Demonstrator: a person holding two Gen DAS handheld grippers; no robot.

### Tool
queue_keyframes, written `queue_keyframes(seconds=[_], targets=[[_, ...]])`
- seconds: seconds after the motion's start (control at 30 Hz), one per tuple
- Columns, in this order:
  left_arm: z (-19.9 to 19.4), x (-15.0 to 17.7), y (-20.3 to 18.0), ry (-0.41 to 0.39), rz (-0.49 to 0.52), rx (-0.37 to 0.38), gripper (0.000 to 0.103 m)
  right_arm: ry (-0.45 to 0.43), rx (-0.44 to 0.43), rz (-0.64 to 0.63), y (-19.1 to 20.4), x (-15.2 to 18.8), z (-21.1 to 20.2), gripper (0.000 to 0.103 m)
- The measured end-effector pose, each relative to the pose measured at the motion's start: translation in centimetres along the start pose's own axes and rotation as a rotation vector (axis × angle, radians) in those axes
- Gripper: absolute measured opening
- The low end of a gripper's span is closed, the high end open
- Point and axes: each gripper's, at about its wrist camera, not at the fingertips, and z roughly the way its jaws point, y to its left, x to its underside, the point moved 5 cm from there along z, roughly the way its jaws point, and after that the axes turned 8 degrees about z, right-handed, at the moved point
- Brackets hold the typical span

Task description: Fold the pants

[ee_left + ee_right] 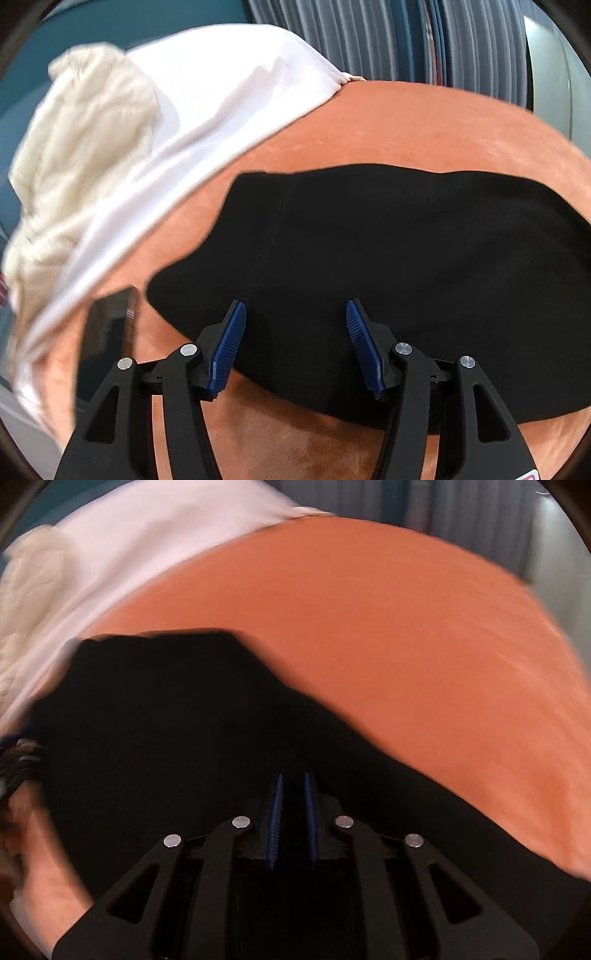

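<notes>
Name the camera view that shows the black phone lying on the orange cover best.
The left wrist view: the phone lies at the lower left beside the black pants, on the orange cover, dark screen visible. The right wrist view does not show it.

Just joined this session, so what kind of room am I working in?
Probably a bedroom: the black pants lie on an orange bedspread, with a white sheet and a cream knitted blanket beside it, and pleated curtains behind.

A bedroom at home: a bed with an orange blanket (406, 122), a white pillow (207, 96) and curtains (351, 37) behind
</notes>
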Motion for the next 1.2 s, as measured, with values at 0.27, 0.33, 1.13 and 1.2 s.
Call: queue_keyframes(seconds=[0.27, 0.33, 1.13, 1.2], targets=[[-4.2, -0.8, -0.9, 0.014, -0.016, 0.045, 0.055, -0.018, 0.085, 0.109, -5.2, 5.7, -5.0, 0.016], [-5.5, -0.9, -1.5, 0.003, -0.010, 0.057, 0.055, -0.053, 0.055, 0.219, -7.5, 7.2, -7.1, 0.019], [-18.4, -3.3, -11.0, -0.100, 0.119, 0.107, 0.063, -0.155, 0.107, 0.300, -12.3, 17.3, -15.6, 0.021], [-18.8, -3.6, -11.7, -0.104, 0.127, 0.112, 0.063, -0.142, 0.109, 0.307, -12.8, 17.7, -15.4, 0.021]])
